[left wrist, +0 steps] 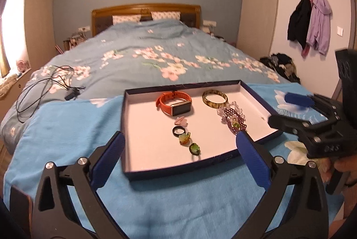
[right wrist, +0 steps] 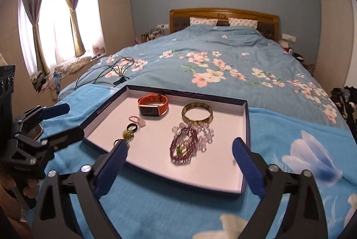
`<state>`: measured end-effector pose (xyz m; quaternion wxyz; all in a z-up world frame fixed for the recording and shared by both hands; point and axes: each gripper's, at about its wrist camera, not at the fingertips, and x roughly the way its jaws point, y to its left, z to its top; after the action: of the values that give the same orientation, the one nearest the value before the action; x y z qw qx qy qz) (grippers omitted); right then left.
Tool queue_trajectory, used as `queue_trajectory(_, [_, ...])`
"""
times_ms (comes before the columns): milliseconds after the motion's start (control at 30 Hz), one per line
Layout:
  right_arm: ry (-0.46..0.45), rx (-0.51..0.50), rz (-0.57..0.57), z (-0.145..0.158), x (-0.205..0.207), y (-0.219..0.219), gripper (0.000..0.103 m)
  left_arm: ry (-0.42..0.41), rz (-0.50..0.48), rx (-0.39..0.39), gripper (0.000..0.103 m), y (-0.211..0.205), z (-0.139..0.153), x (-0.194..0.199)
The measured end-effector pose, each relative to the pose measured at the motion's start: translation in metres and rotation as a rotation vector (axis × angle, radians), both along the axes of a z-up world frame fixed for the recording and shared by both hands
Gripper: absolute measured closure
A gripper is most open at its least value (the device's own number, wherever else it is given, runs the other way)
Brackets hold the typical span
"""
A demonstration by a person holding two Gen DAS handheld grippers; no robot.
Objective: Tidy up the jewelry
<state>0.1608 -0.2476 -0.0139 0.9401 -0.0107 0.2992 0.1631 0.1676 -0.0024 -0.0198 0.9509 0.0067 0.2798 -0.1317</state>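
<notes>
A shallow dark-blue box with a white floor (left wrist: 142, 156) (right wrist: 223, 181) lies on a blue blanket at the bed's foot. In it lie an orange smartwatch (left wrist: 174, 102) (right wrist: 152, 105), a mottled bangle (left wrist: 214, 98) (right wrist: 196, 115), a purple bead bracelet (left wrist: 234, 121) (right wrist: 183, 146) beside clear beads (right wrist: 206, 133), a pink hair tie (left wrist: 181, 121) (right wrist: 136, 121), a black ring (left wrist: 178, 130) (right wrist: 131, 127) and two green rings (left wrist: 184, 138) (left wrist: 194, 148). My left gripper (left wrist: 178, 160) is open and empty over the box's near edge. My right gripper (right wrist: 179, 163) is open and empty, over its own near edge.
Black cables (left wrist: 44, 87) (right wrist: 111, 71) lie on the floral duvet to the left. The right gripper's body (left wrist: 323, 127) shows at the right of the left wrist view; the left gripper's body (right wrist: 33, 138) shows at the left of the right wrist view. Clothes are piled right of the bed (left wrist: 281, 64).
</notes>
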Motion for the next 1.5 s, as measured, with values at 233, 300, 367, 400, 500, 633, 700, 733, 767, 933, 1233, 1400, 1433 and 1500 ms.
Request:
queue_trajectory(233, [-0.038, 0.000, -0.068, -0.008, -0.041, 0.000, 0.007, -0.064, 0.072, -0.005, 0.005, 0.013, 0.007, -0.043])
queue_trajectory(300, [-0.051, 0.003, -0.071, -0.009, -0.054, 0.003, 0.007, -0.090, 0.090, 0.007, 0.005, 0.014, 0.009, -0.056])
queue_trajectory(367, [-0.067, -0.009, -0.074, -0.010, -0.063, 0.006, 0.007, -0.110, 0.098, 0.009, 0.005, 0.015, 0.010, -0.068])
queue_trajectory(400, [-0.079, -0.014, -0.076, -0.011, -0.070, 0.007, 0.007, -0.117, 0.097, 0.007, 0.005, 0.015, 0.012, -0.074])
queue_trajectory(500, [-0.121, -0.013, -0.084, -0.009, -0.086, 0.009, 0.007, -0.156, 0.102, 0.014, 0.005, 0.014, 0.017, -0.091])
queue_trajectory(633, [-0.172, -0.016, -0.086, -0.004, -0.099, 0.012, 0.007, -0.182, 0.112, 0.000, 0.005, 0.015, 0.021, -0.107])
queue_trajectory(700, [-0.182, -0.020, -0.083, -0.003, -0.103, 0.013, 0.007, -0.196, 0.111, -0.006, 0.005, 0.015, 0.023, -0.115])
queue_trajectory(733, [-0.192, -0.015, -0.086, -0.002, -0.106, 0.013, 0.007, -0.203, 0.111, -0.006, 0.005, 0.015, 0.024, -0.119])
queue_trajectory(767, [-0.193, -0.007, -0.082, -0.002, -0.107, 0.013, 0.007, -0.208, 0.108, -0.007, 0.005, 0.014, 0.024, -0.121])
queue_trajectory(933, [-0.215, 0.001, -0.091, -0.001, -0.114, 0.014, 0.007, -0.232, 0.120, -0.014, 0.005, 0.013, 0.026, -0.133])
queue_trajectory(1233, [-0.301, 0.015, -0.107, 0.009, -0.128, 0.011, 0.007, -0.287, 0.134, -0.017, 0.005, 0.012, 0.029, -0.153])
queue_trajectory(1400, [-0.341, 0.026, -0.122, 0.014, -0.135, 0.009, 0.007, -0.323, 0.139, -0.006, 0.005, 0.009, 0.030, -0.161])
queue_trajectory(1433, [-0.351, 0.028, -0.127, 0.015, -0.135, 0.008, 0.007, -0.325, 0.139, -0.009, 0.005, 0.009, 0.031, -0.163])
queue_trajectory(1500, [-0.375, 0.026, -0.139, 0.017, -0.138, 0.007, 0.007, -0.330, 0.141, -0.020, 0.005, 0.009, 0.031, -0.165])
